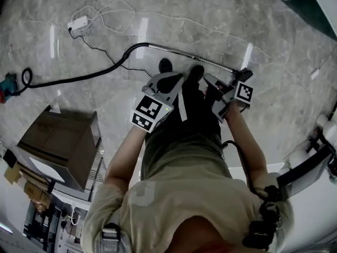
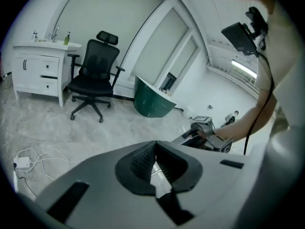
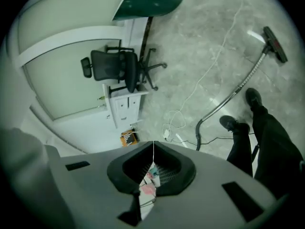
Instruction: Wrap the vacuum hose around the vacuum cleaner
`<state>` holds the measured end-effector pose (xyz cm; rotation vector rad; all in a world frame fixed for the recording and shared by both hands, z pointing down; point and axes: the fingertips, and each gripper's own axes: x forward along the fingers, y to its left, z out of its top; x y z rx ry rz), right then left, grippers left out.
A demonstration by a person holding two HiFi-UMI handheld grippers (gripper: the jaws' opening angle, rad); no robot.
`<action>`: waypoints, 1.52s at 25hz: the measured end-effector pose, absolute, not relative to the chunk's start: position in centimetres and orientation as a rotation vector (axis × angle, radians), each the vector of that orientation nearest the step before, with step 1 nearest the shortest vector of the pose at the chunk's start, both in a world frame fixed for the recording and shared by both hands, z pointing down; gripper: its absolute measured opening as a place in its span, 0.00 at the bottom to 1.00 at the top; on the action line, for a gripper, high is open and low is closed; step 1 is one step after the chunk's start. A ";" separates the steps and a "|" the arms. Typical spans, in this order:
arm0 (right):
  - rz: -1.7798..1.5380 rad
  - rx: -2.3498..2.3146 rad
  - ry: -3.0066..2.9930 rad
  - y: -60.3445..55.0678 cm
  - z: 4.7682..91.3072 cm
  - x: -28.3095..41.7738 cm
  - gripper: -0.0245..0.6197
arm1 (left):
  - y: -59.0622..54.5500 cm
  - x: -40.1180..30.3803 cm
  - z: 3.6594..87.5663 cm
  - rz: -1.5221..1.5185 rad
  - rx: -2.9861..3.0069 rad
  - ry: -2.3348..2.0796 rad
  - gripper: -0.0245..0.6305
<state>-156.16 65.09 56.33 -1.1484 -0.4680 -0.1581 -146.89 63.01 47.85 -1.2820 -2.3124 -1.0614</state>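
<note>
We hold the left gripper (image 1: 169, 79) and the right gripper (image 1: 209, 80) at waist height, each with its jaws pressed together on nothing. The vacuum hose (image 1: 79, 78) lies on the marbled floor (image 1: 210, 15) just beyond our shoes (image 1: 165, 65), ahead of and well below both claws. Its long axis runs left to right. The black flexible part bends into a metal wand (image 1: 184, 54) that points right toward its brush head (image 3: 275, 44). The wand lies nearer the right gripper and the bend nearer the left.
</note>
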 end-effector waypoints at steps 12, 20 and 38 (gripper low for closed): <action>-0.252 -1.186 -0.551 69.3 79.8 -160.6 0.05 | 63.5 -154.1 68.0 -1.458 -1.357 -2.146 0.05; -0.390 -1.224 -0.495 65.2 89.6 -161.8 0.05 | 59.2 -157.9 80.0 -1.707 -1.407 -1.980 0.05; -0.445 -0.938 -0.976 63.9 113.1 -174.9 0.05 | 59.3 -161.2 92.4 -1.641 -1.121 -1.949 0.05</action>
